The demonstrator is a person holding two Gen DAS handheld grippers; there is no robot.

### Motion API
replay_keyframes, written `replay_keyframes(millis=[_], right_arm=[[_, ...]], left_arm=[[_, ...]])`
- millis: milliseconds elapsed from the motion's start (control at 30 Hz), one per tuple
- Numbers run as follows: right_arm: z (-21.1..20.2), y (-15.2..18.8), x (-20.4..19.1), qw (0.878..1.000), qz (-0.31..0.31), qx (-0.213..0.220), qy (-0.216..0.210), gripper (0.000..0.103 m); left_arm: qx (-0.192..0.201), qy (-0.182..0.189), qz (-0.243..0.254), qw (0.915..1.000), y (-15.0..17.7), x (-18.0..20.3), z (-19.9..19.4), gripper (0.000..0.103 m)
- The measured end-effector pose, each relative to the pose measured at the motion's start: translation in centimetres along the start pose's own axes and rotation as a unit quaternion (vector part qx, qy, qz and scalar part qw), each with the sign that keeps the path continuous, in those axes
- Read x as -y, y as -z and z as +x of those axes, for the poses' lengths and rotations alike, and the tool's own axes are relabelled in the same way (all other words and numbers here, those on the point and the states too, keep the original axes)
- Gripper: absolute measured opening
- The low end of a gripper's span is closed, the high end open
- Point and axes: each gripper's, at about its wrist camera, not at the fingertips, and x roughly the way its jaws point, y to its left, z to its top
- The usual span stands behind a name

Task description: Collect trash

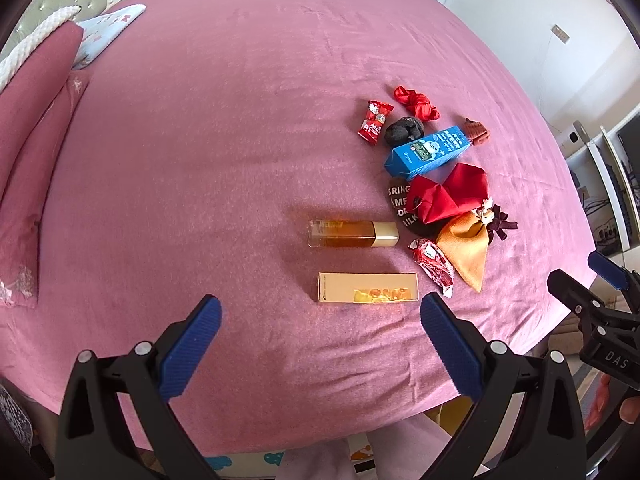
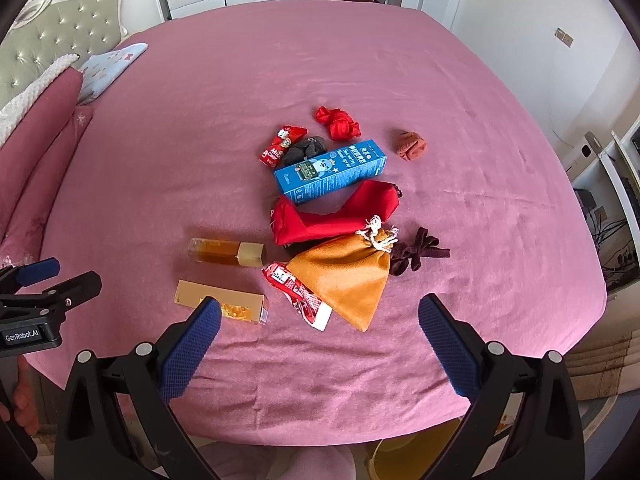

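Observation:
On the pink bedspread (image 1: 200, 160) lie a gold box (image 1: 368, 287), an amber bottle (image 1: 354, 233), a blue carton (image 1: 428, 151), two red candy wrappers (image 1: 374, 120) (image 1: 434, 266), a red pouch (image 1: 448, 196), an orange pouch (image 1: 466, 246) and rolled socks (image 1: 416, 102). My left gripper (image 1: 320, 320) is open and empty, just short of the gold box. My right gripper (image 2: 320, 326) is open and empty, near the orange pouch (image 2: 348, 276) and the crumpled red wrapper (image 2: 300, 292). The gold box (image 2: 222, 300) sits by its left finger.
Pink pillows (image 1: 36, 148) and a headboard (image 2: 56, 40) lie at the left. The bed's near edge runs below both grippers. Shelves and cables (image 2: 612, 216) stand at the right. A dark sock (image 1: 404, 130), a brown sock (image 2: 412, 145) and a maroon ribbon (image 2: 416, 254) lie among the items.

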Motion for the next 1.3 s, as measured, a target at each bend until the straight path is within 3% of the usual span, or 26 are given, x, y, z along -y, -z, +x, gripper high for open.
replay_keyframes(millis=[367, 533, 767, 967, 1133, 1233, 1300], right_arm=[[1.1, -0.4, -0.3, 1.0, 0.022, -0.007, 0.005, 0.095], [2.7, -1.1, 0.6, 0.999, 0.026, -0.018, 0.001, 0.095], [6.6, -2.9, 2.6, 0.999, 0.036, -0.035, -0.006, 0.095], [10.7, -4.6, 4.7, 0.997, 0.062, -0.051, -0.009, 0.095], [14.1, -6.0, 5.5, 0.995, 0.07, -0.067, -0.013, 0.095], [15.5, -6.7, 5.5, 0.995, 0.069, -0.072, -0.012, 0.095], [16.1, -7.0, 5.6, 0.994, 0.073, -0.075, -0.015, 0.095]], left_arm=[[-0.009, 0.004, 0.045, 0.9989, -1.9, 0.3, 2.0, 0.099], [-0.015, 0.005, 0.102, 0.9947, -3.9, 2.0, 4.9, 0.099], [-0.07, 0.0, 0.22, 0.973, -6.0, 4.8, 11.6, 0.099], [-0.133, 0.019, 0.299, 0.9447, -6.6, 6.0, 18.1, 0.098], [-0.154, 0.03, 0.349, 0.9241, -6.9, 6.9, 21.0, 0.092], [-0.178, 0.033, 0.378, 0.908, -6.5, 7.2, 22.8, 0.077], [-0.196, 0.038, 0.386, 0.9007, -6.3, 7.3, 23.7, 0.058]])
